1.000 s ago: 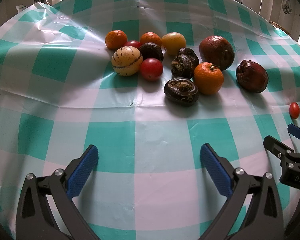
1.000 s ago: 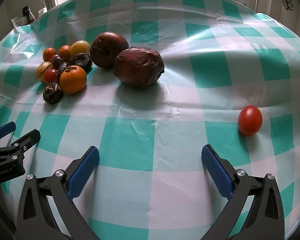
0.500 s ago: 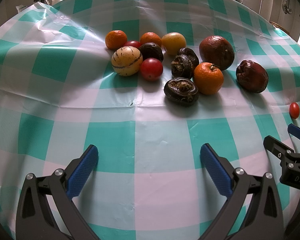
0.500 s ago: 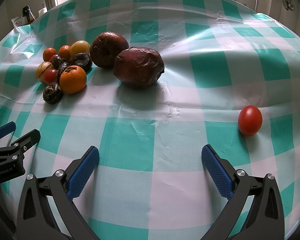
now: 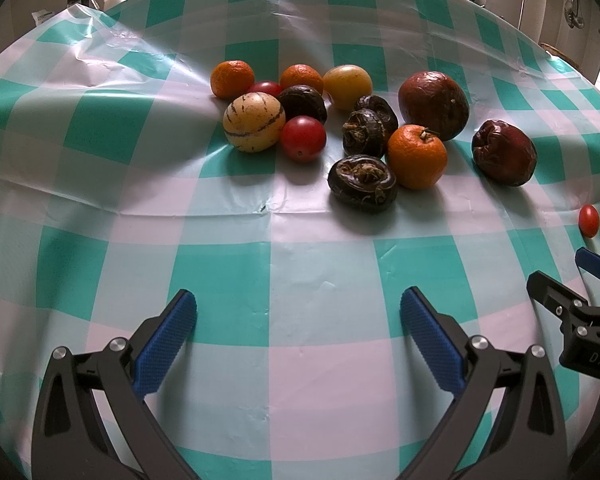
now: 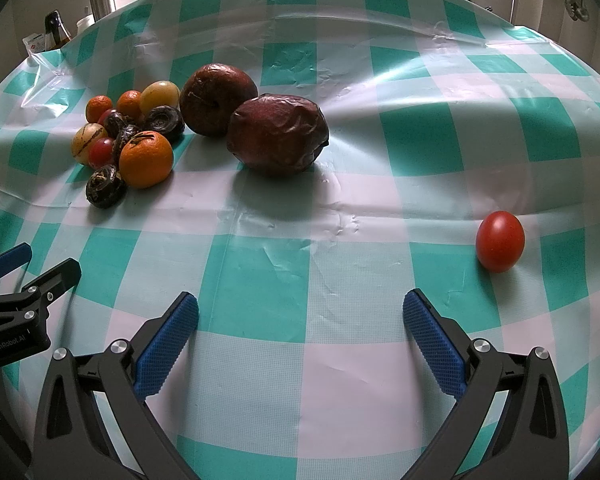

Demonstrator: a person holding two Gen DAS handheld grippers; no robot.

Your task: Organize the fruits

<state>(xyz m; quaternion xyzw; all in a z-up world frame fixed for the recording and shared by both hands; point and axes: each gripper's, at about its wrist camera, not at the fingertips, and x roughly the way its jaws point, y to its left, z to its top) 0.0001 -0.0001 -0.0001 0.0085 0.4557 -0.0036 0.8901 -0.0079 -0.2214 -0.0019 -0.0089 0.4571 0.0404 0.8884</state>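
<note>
Left gripper (image 5: 298, 320): jaws spread wide, nothing between the blue pads (image 5: 164, 344), held low over the checked tablecloth (image 5: 320, 272). Right gripper (image 6: 300, 322): jaws likewise spread wide and empty; its tip also shows at the 4 o'clock edge of the left wrist view.

Fruit positions, left wrist view, clock directions taken from the large orange (image 5: 417, 157):
- Nearest dark wrinkled fruit (image 5: 362, 182) at 8 o'clock, touching or just beside it.
- Two more dark wrinkled fruits (image 5: 368, 130) at 10 o'clock, just beside.
- Large brown round fruit (image 5: 433, 105) at 12 o'clock, just behind.
- Shrivelled dark red fruit (image 5: 504, 152) at 3 o'clock, set apart from the cluster.
- Red tomato (image 5: 303, 138) and striped yellow melon (image 5: 254, 122) at 9 o'clock, these two touching.
- Yellow plum (image 5: 347, 86), two small oranges (image 5: 232, 79) and another dark fruit (image 5: 302, 103) at the far side, 10 to 11 o'clock.

One small red tomato (image 6: 500, 246) lies alone, well apart from the cluster; in the right wrist view it sits at 1 o'clock of the right gripper, near its right fingertip
</note>
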